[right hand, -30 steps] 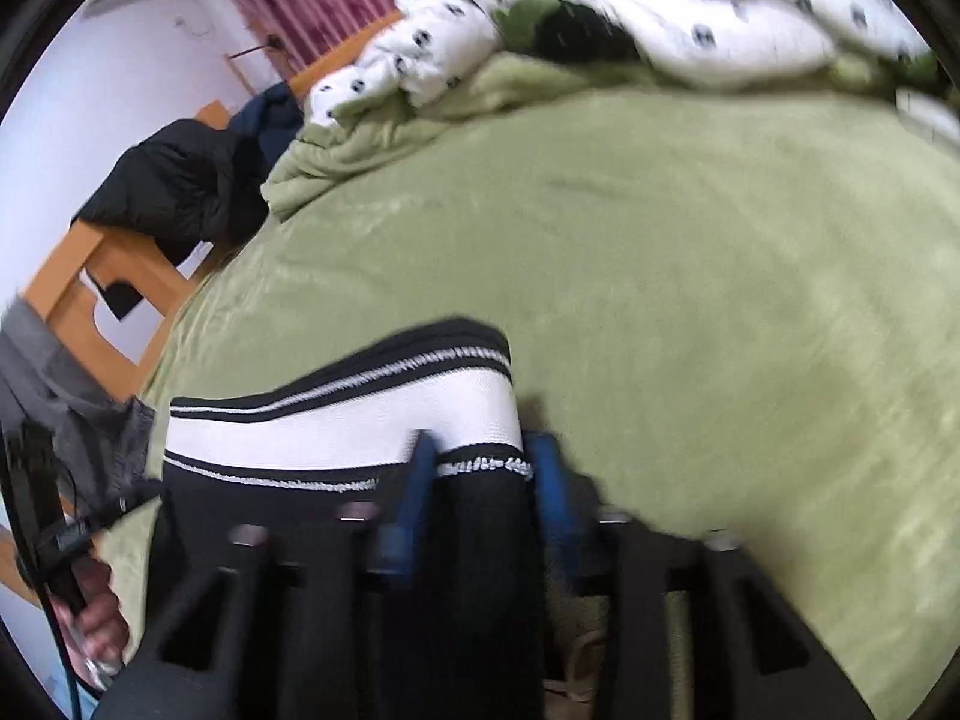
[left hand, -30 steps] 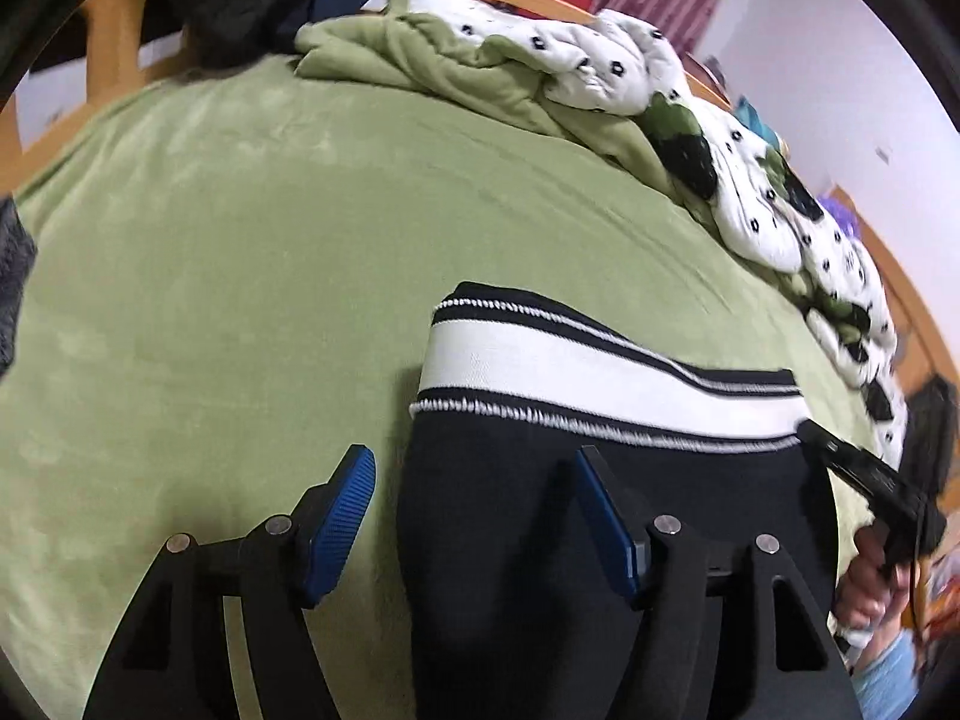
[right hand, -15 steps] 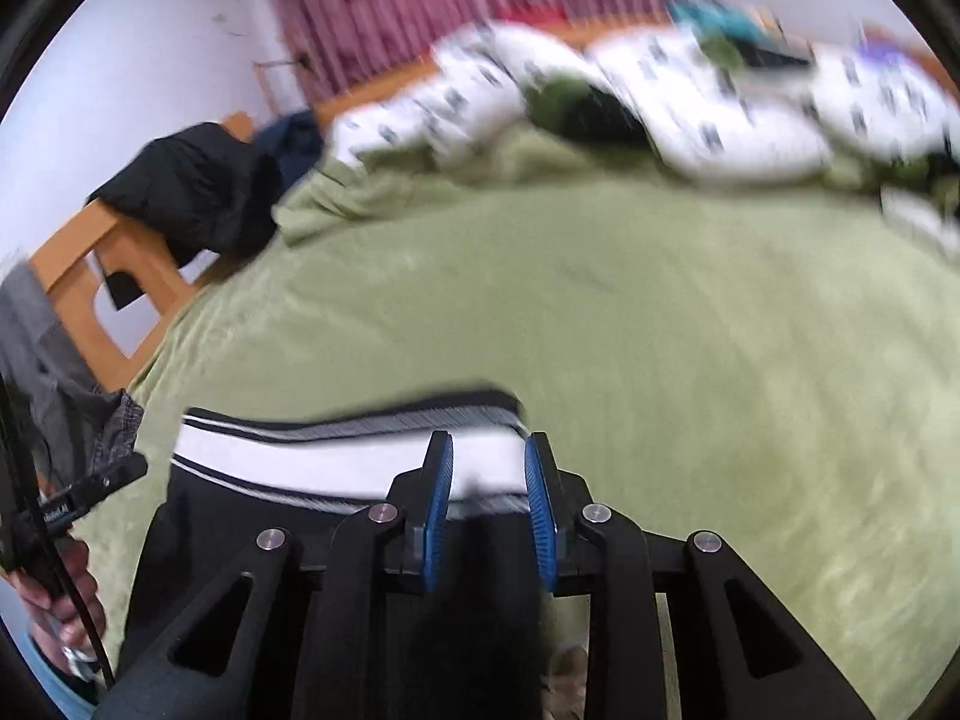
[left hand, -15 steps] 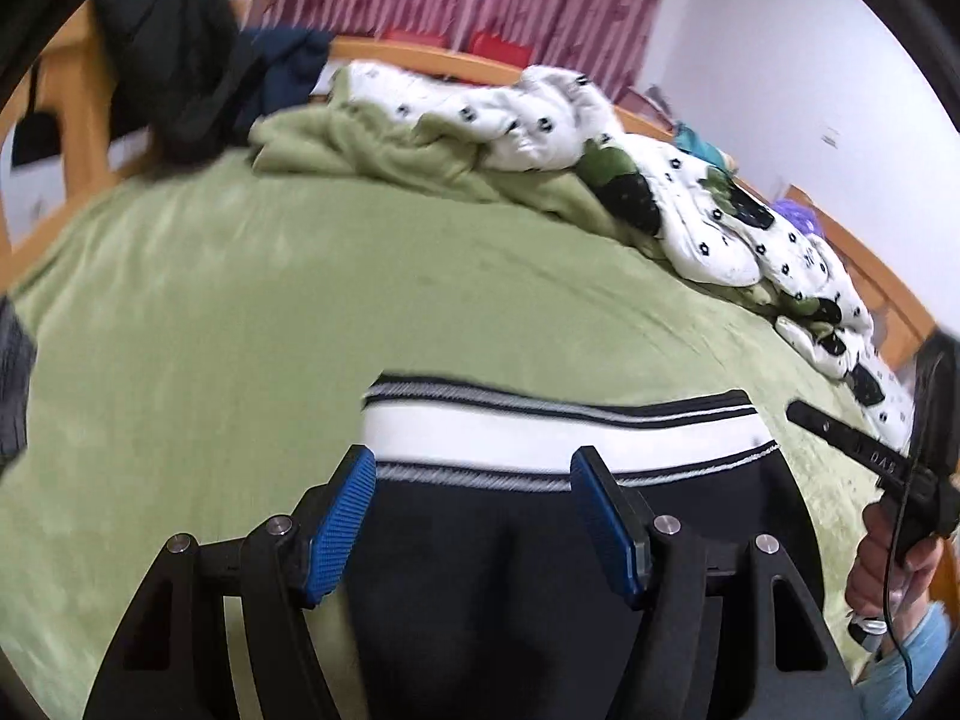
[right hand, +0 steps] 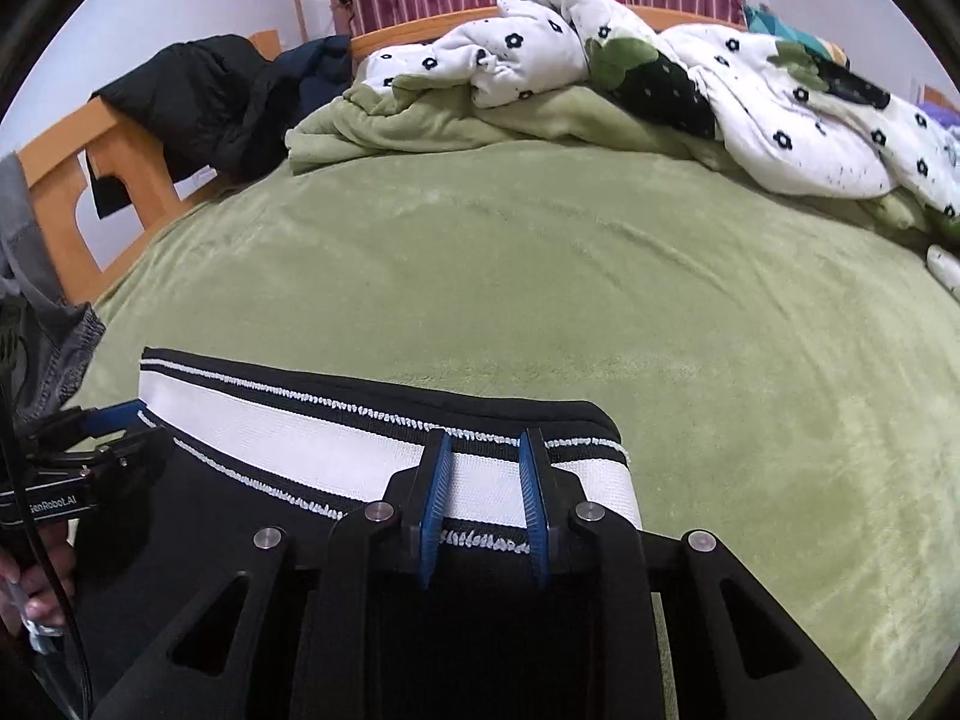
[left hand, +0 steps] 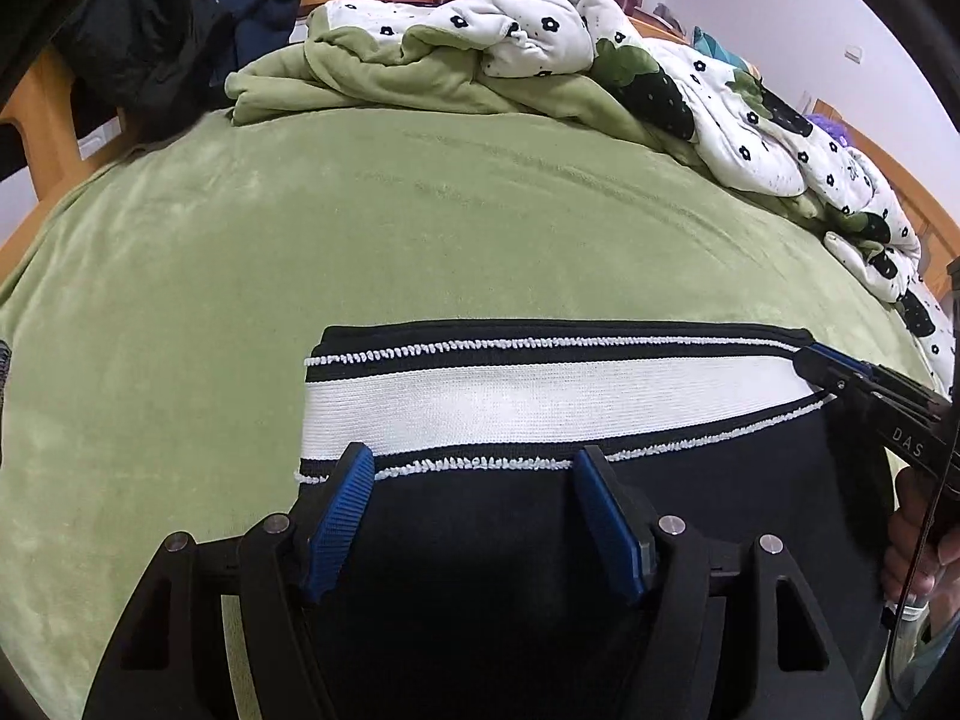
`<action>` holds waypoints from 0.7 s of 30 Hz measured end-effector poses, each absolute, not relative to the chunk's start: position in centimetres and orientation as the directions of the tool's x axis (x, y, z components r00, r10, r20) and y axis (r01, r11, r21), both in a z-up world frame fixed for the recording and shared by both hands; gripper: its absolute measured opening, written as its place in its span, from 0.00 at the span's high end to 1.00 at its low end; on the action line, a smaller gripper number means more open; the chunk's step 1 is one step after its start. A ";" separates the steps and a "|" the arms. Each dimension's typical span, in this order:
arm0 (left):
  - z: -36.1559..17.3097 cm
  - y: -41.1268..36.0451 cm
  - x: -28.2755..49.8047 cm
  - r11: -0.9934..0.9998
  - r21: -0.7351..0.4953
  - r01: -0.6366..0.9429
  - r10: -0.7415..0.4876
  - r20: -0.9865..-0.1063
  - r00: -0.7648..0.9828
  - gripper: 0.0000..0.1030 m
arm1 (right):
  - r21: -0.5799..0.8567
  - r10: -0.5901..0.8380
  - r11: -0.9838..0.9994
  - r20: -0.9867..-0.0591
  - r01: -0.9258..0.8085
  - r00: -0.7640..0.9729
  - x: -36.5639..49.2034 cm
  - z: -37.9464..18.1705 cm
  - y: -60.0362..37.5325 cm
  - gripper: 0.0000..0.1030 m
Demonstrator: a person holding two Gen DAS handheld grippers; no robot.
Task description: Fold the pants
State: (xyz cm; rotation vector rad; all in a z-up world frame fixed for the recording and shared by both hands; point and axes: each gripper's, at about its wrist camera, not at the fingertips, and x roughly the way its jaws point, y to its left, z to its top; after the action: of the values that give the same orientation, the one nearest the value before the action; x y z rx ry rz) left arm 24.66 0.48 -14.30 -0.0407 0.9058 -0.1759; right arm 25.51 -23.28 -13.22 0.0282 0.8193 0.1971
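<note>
Black pants [left hand: 540, 540] with a white, black-edged waistband [left hand: 540, 402] lie flat on the green bed, waistband away from me; they also show in the right wrist view [right hand: 240, 540]. My left gripper [left hand: 474, 480] is wide open, its blue pads straddling the fabric just below the waistband's left part. My right gripper [right hand: 486, 474] has its pads close together over the waistband's right end [right hand: 480, 492]; the fabric shows between the pads. The right gripper also shows in the left wrist view [left hand: 840, 378] at the waistband's right end.
The green blanket [left hand: 420, 228] covers the bed. A rumpled white flowered quilt [right hand: 660, 60] and green cover [left hand: 390, 78] lie along the far side. Dark jackets [right hand: 198, 96] hang on the wooden bed frame [right hand: 66, 180] at the left.
Both grippers have moved forward over the pants, so the waistband now lies flat and stretched wide. The right gripper now sits on the waistband's right end.
</note>
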 end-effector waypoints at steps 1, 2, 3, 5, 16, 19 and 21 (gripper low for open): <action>-14.4 0.4 24.4 0.985 -0.107 0.135 -0.168 -0.778 0.606 0.35 | 0.101 0.185 0.981 -0.719 -0.163 0.669 25.5 -13.3 -23.4 0.78; -14.4 0.5 24.4 0.985 -0.108 0.136 -0.169 -0.776 0.608 0.35 | 0.106 0.189 0.981 -0.714 -0.163 0.674 25.3 -13.3 -23.5 0.78; -14.4 0.6 24.4 0.984 -0.114 0.136 -0.174 -0.774 0.609 0.35 | 0.113 0.195 0.980 -0.710 -0.163 0.676 25.1 -13.3 -23.6 0.78; -14.5 0.5 24.3 0.984 -0.119 0.134 -0.177 -0.771 0.611 0.35 | 0.132 0.206 0.978 -0.707 -0.160 0.676 25.1 -13.3 -23.8 0.77; -14.5 0.4 24.1 0.985 -0.110 0.132 -0.169 -0.762 0.625 0.35 | 0.177 0.245 0.969 -0.698 -0.170 0.673 25.1 -13.3 -24.6 0.77; -14.5 0.3 24.0 0.986 -0.107 0.129 -0.164 -0.761 0.628 0.35 | 0.132 0.215 0.976 -0.703 -0.174 0.677 25.0 -13.3 -24.0 0.76; -14.5 0.4 24.0 0.986 -0.107 0.129 -0.165 -0.761 0.628 0.35 | 0.110 0.200 0.979 -0.703 -0.174 0.682 24.9 -13.2 -23.7 0.76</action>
State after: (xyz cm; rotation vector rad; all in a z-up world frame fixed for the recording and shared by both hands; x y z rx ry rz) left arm 24.05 0.41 -14.54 -0.0437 0.8760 -0.1689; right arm 24.87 -23.72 -13.23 0.0349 0.7928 0.2096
